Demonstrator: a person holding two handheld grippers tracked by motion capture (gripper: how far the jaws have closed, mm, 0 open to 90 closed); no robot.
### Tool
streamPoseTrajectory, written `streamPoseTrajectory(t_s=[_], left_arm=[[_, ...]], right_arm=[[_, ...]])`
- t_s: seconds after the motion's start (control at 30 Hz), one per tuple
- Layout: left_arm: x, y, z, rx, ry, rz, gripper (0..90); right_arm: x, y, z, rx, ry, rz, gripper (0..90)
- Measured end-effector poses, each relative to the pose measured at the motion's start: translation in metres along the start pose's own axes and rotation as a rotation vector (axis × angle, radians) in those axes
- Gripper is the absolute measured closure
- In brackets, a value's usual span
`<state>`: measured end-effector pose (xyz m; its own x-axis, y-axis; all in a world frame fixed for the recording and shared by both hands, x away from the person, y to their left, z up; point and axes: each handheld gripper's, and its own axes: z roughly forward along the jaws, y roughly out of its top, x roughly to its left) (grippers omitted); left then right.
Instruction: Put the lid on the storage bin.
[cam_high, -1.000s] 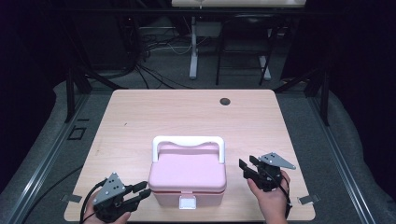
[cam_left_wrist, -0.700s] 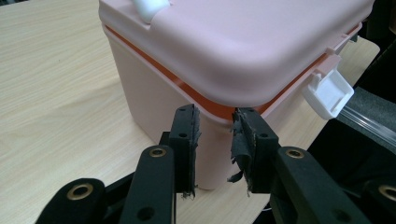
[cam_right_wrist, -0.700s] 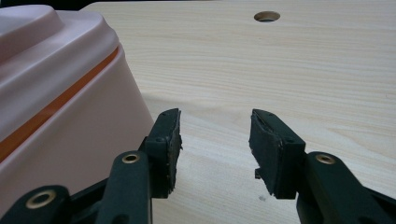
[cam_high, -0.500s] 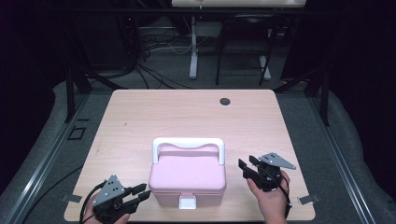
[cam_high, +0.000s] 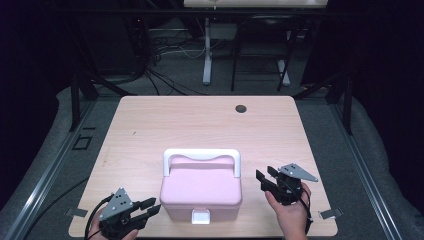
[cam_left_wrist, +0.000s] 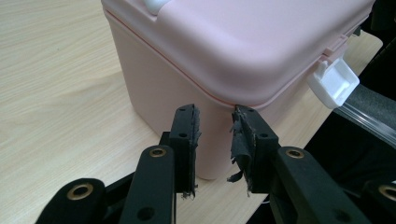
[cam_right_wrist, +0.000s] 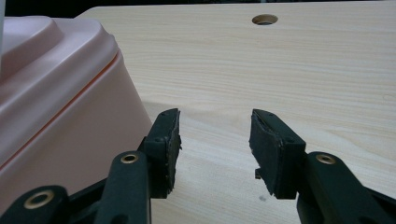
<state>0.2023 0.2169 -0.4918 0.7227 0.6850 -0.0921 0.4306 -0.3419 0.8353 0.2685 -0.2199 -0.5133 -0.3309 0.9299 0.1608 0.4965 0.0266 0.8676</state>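
A pink lidded box (cam_high: 201, 187) with a white handle (cam_high: 201, 155) and a white front latch (cam_high: 201, 216) stands near the table's front edge. My left gripper (cam_high: 150, 207) lies low at the box's front left corner, open, with a narrow gap and nothing between its worn pads. In the left gripper view that gripper (cam_left_wrist: 215, 126) points at the corner of the box (cam_left_wrist: 233, 46), just short of it, with the latch (cam_left_wrist: 334, 81) off to the right. My right gripper (cam_high: 265, 177) hovers open to the right of the box. Its jaws (cam_right_wrist: 215, 135) frame bare tabletop, with the box (cam_right_wrist: 56, 93) on the left.
The light wooden table (cam_high: 200, 120) has a round cable hole (cam_high: 241, 108) near its far edge, also seen as a hole (cam_right_wrist: 264, 19) in the right gripper view. Beyond the table are dark floor, cables and desk legs. A person's hands hold both grippers at the near edge.
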Motion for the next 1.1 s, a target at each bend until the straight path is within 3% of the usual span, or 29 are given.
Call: streamPoseTrajectory(t_s=[0.5,1.1], left_arm=[[0.007,-0.002,0.001,0.002,0.019,-0.015,64.9],[0.030,-0.010,0.010,-0.014,0.101,-0.077,54.5]], right_arm=[[-0.002,-0.001,-0.001,-0.009,-0.009,0.001,52.5],[-0.001,-0.004,0.000,-0.010,-0.014,-0.011,52.2]])
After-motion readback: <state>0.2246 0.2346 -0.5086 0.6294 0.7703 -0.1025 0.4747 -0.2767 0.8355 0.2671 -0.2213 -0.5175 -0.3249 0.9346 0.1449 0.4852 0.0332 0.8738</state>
